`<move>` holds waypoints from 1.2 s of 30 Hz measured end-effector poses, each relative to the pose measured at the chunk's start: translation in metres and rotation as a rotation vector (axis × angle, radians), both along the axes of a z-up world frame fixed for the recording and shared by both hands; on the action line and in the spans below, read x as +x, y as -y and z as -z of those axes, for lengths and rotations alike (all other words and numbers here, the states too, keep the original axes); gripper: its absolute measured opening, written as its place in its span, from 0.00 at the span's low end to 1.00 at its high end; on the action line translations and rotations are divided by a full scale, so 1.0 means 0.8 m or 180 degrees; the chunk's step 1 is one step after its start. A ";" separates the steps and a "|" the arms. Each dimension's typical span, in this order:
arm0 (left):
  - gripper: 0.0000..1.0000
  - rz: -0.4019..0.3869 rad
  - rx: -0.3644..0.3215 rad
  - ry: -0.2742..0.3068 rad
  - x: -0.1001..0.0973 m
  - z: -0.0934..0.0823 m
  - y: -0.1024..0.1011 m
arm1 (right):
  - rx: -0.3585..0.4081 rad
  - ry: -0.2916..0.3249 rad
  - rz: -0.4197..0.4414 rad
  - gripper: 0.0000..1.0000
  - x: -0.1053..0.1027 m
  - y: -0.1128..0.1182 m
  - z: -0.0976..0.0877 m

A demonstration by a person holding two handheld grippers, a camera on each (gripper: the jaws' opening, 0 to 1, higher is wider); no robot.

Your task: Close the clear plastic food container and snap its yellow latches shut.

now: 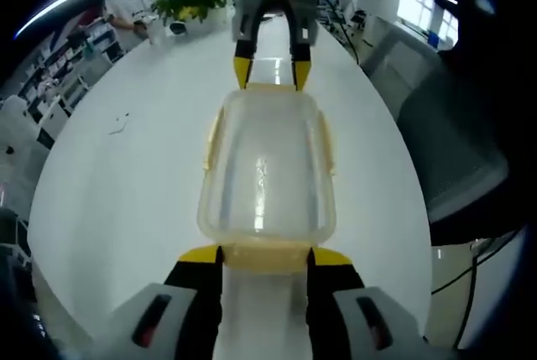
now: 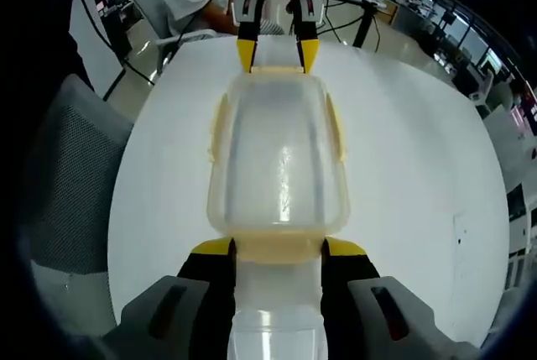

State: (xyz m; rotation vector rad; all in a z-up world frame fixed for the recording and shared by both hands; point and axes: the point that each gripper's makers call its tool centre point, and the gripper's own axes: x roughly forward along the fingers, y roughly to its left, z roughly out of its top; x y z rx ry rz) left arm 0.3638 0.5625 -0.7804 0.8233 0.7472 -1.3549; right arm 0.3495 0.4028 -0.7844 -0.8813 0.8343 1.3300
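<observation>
Container (image 1: 267, 177) lengthwise between left gripper (image 1: 265, 258) and right gripper (image 2: 278, 249), one at each short end, jaws spread astride the yellow end latches (image 1: 267, 256), not clamped

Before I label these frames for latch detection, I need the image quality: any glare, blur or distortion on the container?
Left gripper view: white glare streaks on the container's lid and the table; fisheye bends the table edge; window overexposed. Right gripper view: similar streaks on the lid; background people soft; both latches pale, low contrast, near own fingers.
</observation>
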 end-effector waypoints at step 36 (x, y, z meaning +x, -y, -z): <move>0.33 -0.0138 -0.0060 0.0015 -0.004 -0.027 0.014 | 0.0000 0.0047 -0.0016 0.36 -0.003 0.016 -0.024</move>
